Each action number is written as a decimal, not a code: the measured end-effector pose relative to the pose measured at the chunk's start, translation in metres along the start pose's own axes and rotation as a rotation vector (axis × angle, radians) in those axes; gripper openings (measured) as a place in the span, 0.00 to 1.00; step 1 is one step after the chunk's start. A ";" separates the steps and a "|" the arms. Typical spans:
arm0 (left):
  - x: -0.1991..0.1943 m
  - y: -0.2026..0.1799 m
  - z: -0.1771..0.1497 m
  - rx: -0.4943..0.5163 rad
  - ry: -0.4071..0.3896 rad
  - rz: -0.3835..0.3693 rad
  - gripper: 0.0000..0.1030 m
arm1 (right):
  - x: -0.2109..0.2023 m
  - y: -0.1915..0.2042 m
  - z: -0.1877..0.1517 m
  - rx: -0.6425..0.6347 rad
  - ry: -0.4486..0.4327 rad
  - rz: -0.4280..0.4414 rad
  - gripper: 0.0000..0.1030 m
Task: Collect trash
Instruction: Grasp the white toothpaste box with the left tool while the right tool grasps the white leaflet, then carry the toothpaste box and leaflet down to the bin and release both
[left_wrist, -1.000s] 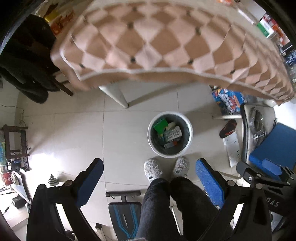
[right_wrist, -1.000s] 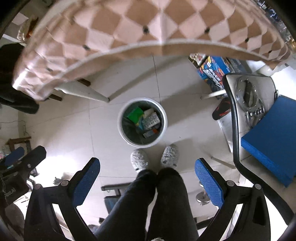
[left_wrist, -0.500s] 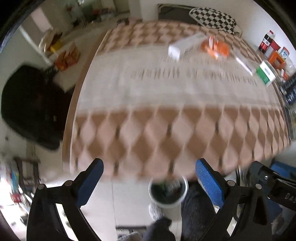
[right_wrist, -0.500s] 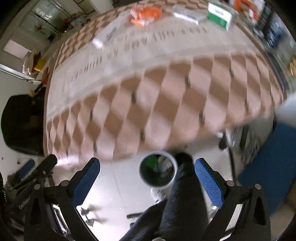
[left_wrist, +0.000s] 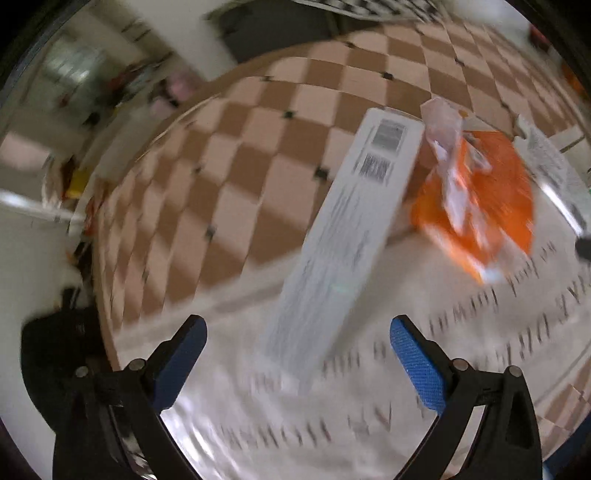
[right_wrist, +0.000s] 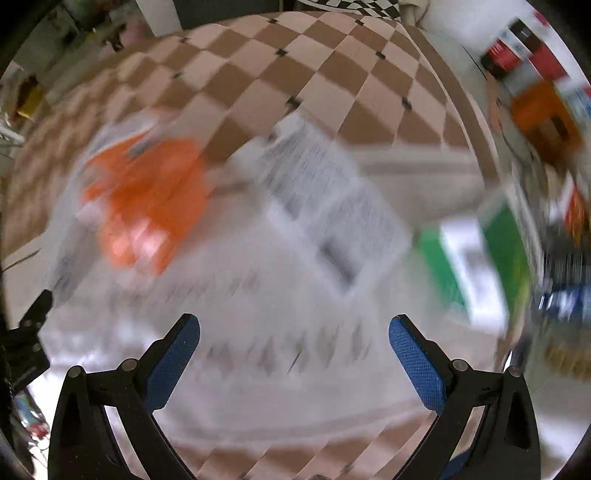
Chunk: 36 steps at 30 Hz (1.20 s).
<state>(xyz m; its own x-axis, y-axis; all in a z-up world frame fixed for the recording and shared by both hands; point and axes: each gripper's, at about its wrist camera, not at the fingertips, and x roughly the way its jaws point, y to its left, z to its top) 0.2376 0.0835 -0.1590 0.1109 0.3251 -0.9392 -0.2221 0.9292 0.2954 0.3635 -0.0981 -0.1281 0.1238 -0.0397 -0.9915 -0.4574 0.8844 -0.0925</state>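
A long white box (left_wrist: 343, 236) with barcodes lies on the checkered tablecloth (left_wrist: 258, 122), its near end between the tips of my open, empty left gripper (left_wrist: 297, 339). An orange wrapper (left_wrist: 476, 199) lies to its right. In the right wrist view, blurred, the orange wrapper (right_wrist: 147, 199) is at left, a clear printed packet (right_wrist: 325, 206) at centre and a green and white box (right_wrist: 476, 258) at right. My right gripper (right_wrist: 293, 339) is open and empty above the cloth, just short of the packet.
Bottles and boxes (right_wrist: 535, 85) stand along the table's far right edge. The table's left edge (left_wrist: 99, 236) drops to a dark chair and clutter. My left gripper's tip (right_wrist: 33, 317) shows at the right wrist view's left edge.
Both grippers swung up from the floor bin, over the table edge, and now sit low over the tabletop close to the trash. Both stayed open.
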 end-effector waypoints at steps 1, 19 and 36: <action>0.007 -0.002 0.008 0.028 0.024 -0.020 0.98 | 0.008 -0.003 0.017 -0.019 0.016 -0.014 1.00; 0.042 0.044 -0.003 -0.446 0.275 -0.374 0.51 | 0.053 -0.032 0.056 0.172 0.218 0.294 0.90; -0.003 0.002 -0.019 -0.353 0.109 -0.224 0.43 | 0.044 0.014 0.011 -0.078 0.018 0.069 0.82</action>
<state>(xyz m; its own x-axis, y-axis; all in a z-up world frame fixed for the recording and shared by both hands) 0.2183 0.0810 -0.1591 0.0953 0.0839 -0.9919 -0.5238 0.8516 0.0216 0.3724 -0.0823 -0.1720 0.0742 0.0111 -0.9972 -0.5317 0.8464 -0.0301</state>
